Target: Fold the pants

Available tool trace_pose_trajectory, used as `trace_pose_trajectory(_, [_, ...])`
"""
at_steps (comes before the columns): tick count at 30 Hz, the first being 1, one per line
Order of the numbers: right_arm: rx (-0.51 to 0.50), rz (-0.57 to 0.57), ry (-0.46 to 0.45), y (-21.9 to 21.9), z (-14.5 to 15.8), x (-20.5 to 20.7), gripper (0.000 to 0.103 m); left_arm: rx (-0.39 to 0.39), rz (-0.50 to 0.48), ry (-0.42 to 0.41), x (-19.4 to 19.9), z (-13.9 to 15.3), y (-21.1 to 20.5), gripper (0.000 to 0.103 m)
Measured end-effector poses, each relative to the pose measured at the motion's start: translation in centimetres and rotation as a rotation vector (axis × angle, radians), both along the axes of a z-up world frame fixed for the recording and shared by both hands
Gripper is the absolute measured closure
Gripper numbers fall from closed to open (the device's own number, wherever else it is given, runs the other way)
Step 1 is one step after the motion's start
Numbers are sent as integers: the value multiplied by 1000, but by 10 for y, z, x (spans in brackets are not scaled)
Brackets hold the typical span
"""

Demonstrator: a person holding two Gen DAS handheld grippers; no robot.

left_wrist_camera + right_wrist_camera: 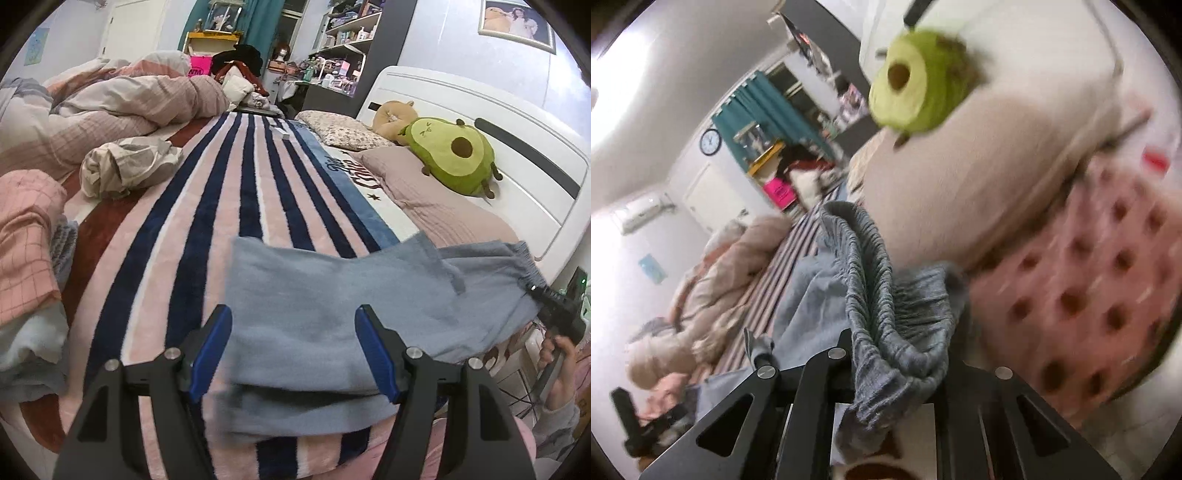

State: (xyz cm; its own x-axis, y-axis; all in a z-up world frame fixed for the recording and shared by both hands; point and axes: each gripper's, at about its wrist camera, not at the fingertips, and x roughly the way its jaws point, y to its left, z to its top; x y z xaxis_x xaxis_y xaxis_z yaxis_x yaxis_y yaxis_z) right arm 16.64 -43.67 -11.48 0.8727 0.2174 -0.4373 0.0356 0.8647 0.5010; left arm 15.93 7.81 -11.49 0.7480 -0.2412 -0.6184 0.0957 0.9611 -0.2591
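Observation:
The blue-grey pants lie folded over on the striped blanket of the bed. My left gripper is open, its blue pads on either side of the folded cloth near the front edge. My right gripper is shut on the pants' gathered elastic waistband and holds it up off the bed; in the left wrist view it shows at the right, gripping the waistband end. The right wrist view is tilted and blurred.
A green avocado plush and pillows lie by the white headboard. A crumpled duvet and loose clothes fill the left side of the bed. Shelves stand behind. A pink dotted cushion is at the right.

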Motion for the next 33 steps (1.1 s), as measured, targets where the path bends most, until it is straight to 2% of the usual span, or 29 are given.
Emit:
trace_pose_trajectory(2, [-57, -41, 0, -13, 14, -3, 98, -9, -10, -4, 0, 1, -1, 38])
trace_pose_trajectory(5, [-92, -1, 74, -15, 20, 1, 97, -12, -28, -8, 0, 0, -4, 38])
trace_pose_trajectory(7, [-144, 29, 74, 1, 28, 3, 97, -10, -35, -14, -1, 0, -4, 38])
trace_pose_trajectory(12, [-149, 210, -28, 68, 69, 13, 97, -37, -41, -35, -6, 3, 9, 38])
trace_pose_trajectory(16, [-169, 423, -68, 152, 93, 32, 97, -68, -39, -58, -14, 5, 27, 38])
trace_pose_trajectory(17, [-190, 500, -70, 186, 96, 39, 97, -72, -39, -63, -16, 5, 31, 38])
trace_pose_trajectory(19, [-212, 610, -59, 232, 91, 46, 97, -77, -40, -71, -21, 5, 41, 38])
trace_pose_trajectory(21, [-254, 737, 2, 284, 71, 55, 97, -86, -43, -73, -26, 4, 51, 37])
trace_pose_trajectory(24, [-360, 896, 157, 342, 24, 63, 97, -93, -61, -67, -31, -1, 59, 36])
trace_pose_trajectory(26, [-410, 1015, 273, 370, -9, 61, 94, -94, -76, -58, -33, -5, 61, 36])
trace_pose_trajectory(27, [-439, 1055, 314, 377, -22, 60, 92, -93, -81, -54, -33, -7, 61, 35])
trace_pose_trajectory(29, [-486, 1084, 329, 384, -33, 57, 87, -96, -92, -48, -32, -10, 61, 35])
trace_pose_trajectory(33, [-401, 1093, 327, 371, -24, 49, 70, -115, -114, -48, -25, -9, 53, 34])
